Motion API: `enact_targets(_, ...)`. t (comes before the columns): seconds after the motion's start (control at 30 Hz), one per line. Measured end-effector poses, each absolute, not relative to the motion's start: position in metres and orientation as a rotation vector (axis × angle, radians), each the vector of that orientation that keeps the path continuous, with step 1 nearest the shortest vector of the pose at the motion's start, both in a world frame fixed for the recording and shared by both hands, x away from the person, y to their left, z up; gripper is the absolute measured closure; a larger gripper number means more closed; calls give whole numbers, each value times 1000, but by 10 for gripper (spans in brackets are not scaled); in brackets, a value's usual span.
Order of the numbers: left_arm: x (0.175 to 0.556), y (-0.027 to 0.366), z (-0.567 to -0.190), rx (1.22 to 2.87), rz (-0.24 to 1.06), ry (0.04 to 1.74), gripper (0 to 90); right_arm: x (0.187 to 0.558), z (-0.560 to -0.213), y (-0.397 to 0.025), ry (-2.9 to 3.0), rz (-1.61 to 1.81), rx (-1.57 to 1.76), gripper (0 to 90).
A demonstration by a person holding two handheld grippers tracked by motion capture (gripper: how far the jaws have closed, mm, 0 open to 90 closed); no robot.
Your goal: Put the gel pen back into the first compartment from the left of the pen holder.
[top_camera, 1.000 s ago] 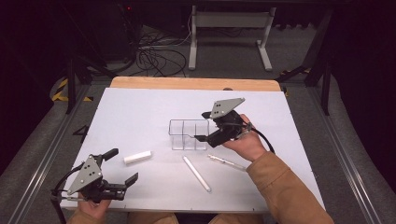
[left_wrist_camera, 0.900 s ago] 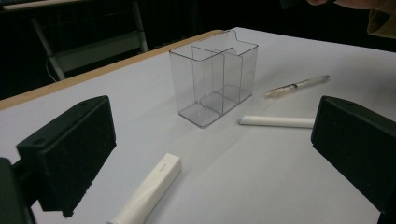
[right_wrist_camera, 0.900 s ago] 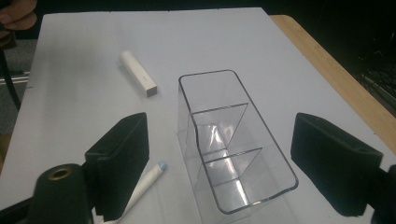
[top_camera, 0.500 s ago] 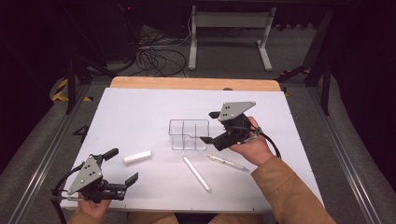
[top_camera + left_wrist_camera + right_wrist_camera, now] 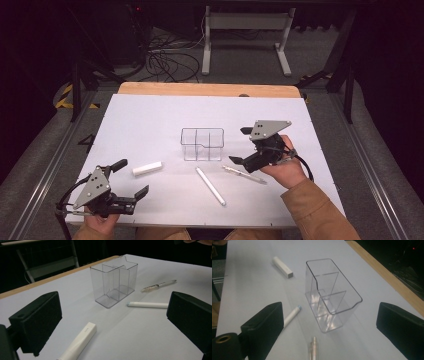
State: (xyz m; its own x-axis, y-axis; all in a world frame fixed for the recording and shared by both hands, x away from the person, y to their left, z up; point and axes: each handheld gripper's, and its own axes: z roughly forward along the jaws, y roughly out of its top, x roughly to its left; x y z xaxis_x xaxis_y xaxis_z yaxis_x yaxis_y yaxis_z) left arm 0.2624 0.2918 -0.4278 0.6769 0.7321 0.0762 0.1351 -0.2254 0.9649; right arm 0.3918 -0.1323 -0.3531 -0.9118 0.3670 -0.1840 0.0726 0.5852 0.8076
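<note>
The right gripper (image 5: 243,146) is wide open and holds nothing. It hangs just beside the clear box (image 5: 202,144) in the middle of the bench (image 5: 150,115), above a clear pen (image 5: 244,174). The left gripper (image 5: 131,179), also wide open, sits near the bench's front left corner.

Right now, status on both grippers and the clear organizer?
Both grippers, left and right, open, empty. Clear organizer upright, empty. Clear pen beside right gripper; nothing blocking.

obstacle: clear organizer (image 5: 202,144) mid-table | pens beside it | open room: table (image 5: 150,115) far-left
</note>
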Motion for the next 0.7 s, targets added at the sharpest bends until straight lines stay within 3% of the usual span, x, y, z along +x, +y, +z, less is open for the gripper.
enact_targets(0.33, 262, 292, -428, 1737, 644, 698, 6, 382, -372, -155, 2485, 1221, 444, 173)
enact_targets(0.7, 262, 292, -428, 1740, 645, 697, 7, 380, -392, -176, 2490, 1200, 524, 209)
